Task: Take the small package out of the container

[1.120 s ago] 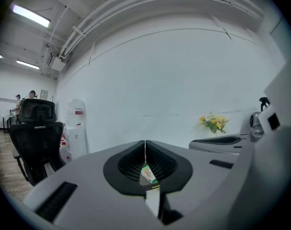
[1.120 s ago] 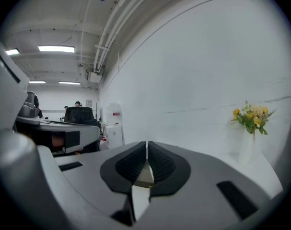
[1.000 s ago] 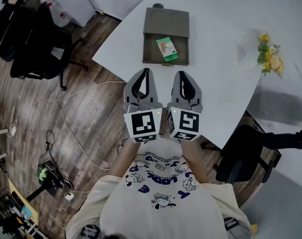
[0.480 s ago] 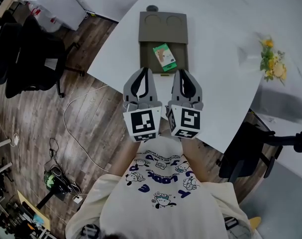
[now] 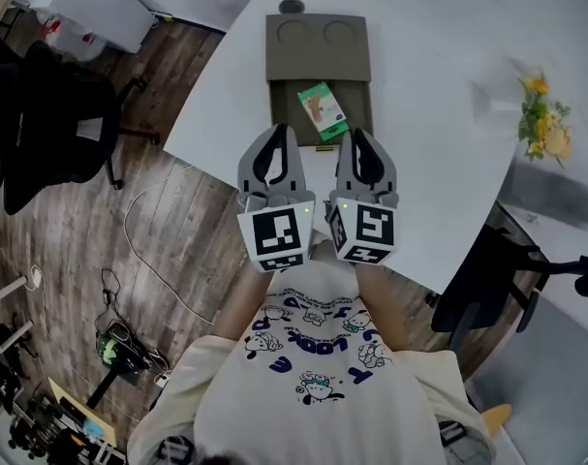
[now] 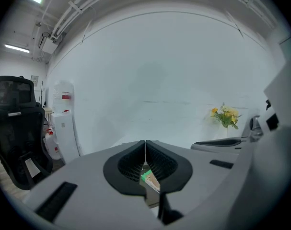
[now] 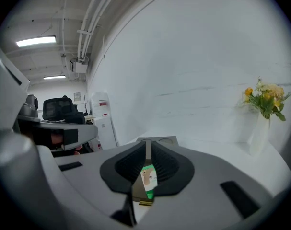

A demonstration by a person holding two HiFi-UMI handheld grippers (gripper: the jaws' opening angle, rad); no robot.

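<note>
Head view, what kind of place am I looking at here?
Likely an office or lab workspace: a white table, a black office chair beside it, and loose cables trailing over the wood floor.

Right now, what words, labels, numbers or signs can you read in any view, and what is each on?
Nothing reads with certainty.
Shirt: blue lettering, upside down in the head view, possibly "LOOK UP".
Small package: print too small to read.
Marker cubes: black-and-white patterns, no words.
White cabinet: red label, too blurred to read.
</note>
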